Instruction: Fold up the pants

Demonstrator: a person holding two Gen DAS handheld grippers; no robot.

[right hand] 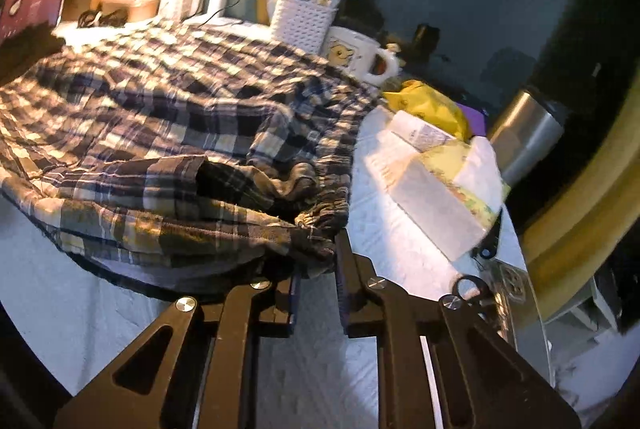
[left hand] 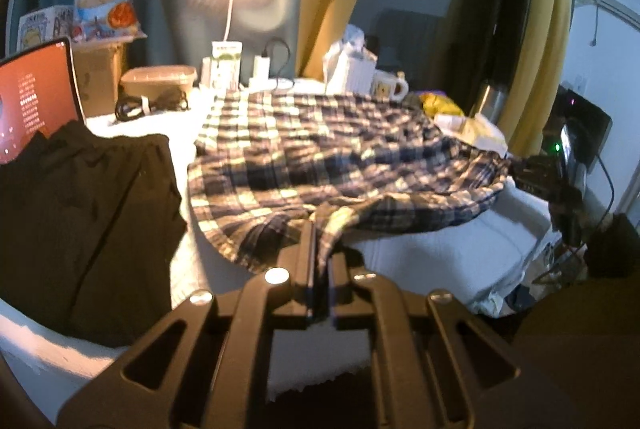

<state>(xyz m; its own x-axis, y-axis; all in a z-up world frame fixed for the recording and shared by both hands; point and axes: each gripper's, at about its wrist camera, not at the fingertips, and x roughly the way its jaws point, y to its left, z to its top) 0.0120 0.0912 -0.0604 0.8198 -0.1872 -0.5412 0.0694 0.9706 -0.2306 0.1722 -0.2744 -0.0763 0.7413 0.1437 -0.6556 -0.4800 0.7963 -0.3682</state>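
Plaid pants [left hand: 340, 157] spread on white table [left hand: 432, 253]. Left gripper [left hand: 319, 249] clamped on near hem; right gripper [right hand: 318, 261] pinching waistband corner (grip shallow). Risk: fabric slips during lift; dragged cloth sweeps mug [right hand: 360, 57].

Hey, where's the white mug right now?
In the right wrist view, the white mug stands at the table's far edge, right of the white basket, just behind the plaid pants.

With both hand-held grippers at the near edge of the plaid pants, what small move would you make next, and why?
Probably lift both together and carry the near edge toward the far side. The left hand-held gripper is shut on the plaid pants; the right hand-held gripper has their bunched waistband between its fingers.
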